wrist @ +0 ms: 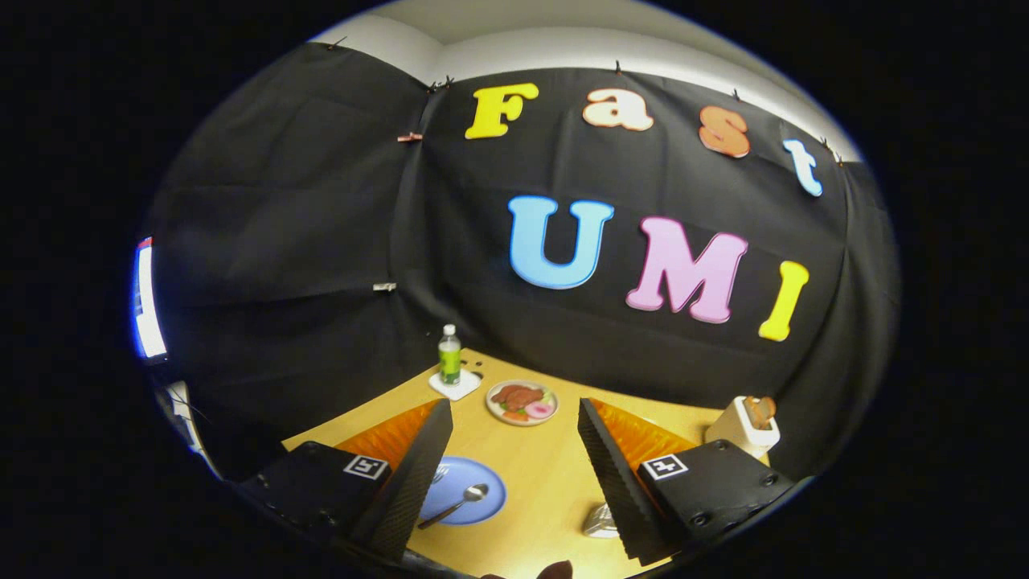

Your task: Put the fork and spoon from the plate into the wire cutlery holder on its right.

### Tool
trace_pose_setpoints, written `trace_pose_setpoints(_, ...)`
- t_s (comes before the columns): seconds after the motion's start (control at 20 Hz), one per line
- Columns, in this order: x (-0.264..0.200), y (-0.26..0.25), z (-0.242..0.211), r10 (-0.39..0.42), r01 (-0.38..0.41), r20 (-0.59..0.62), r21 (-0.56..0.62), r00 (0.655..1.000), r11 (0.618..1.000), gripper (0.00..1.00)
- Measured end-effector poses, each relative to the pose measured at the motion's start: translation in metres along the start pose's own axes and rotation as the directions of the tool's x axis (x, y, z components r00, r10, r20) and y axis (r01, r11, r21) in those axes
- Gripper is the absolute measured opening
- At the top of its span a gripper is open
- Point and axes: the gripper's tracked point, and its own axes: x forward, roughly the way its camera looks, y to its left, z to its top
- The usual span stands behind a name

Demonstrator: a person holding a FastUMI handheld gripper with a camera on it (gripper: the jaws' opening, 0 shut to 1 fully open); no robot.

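Wooden tabletop (530,482) under black cloth walls, and the gripper (506,474) hangs high above it, fingers spread wide with nothing between them. Take the blue plate (482,503) as our marker: it sits low by the left finger, partly tucked behind it, and the spoon (460,503) lies across it, bowl pointing away from us. Something metal peeks out at the plate's edge right against that finger, likely the fork (439,474), though I can't be sure. Off to the plate's right, half hidden by the right finger, there's a pale metallic thing (601,523), probably the wire cutlery holder. Beyond the plate sit a dish of toy food (522,402) and a green bottle (449,355); far right of it, a white toaster (744,428). Nothing's been picked up yet, I'd say. The danger: the spoon lies flat on a smooth plate, so a descent from this height could skid it aside or shove the plate instead of pinching the handle.
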Motion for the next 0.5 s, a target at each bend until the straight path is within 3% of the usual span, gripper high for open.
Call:
trace_pose_setpoints(0.3,0.032,0.028,-0.07,0.09,-0.074,-0.173,0.101,0.981,0.992,0.98)
trace_pose_setpoints(0.5,0.054,0.044,-0.131,0.125,-0.069,-0.33,0.176,0.936,0.982,0.96)
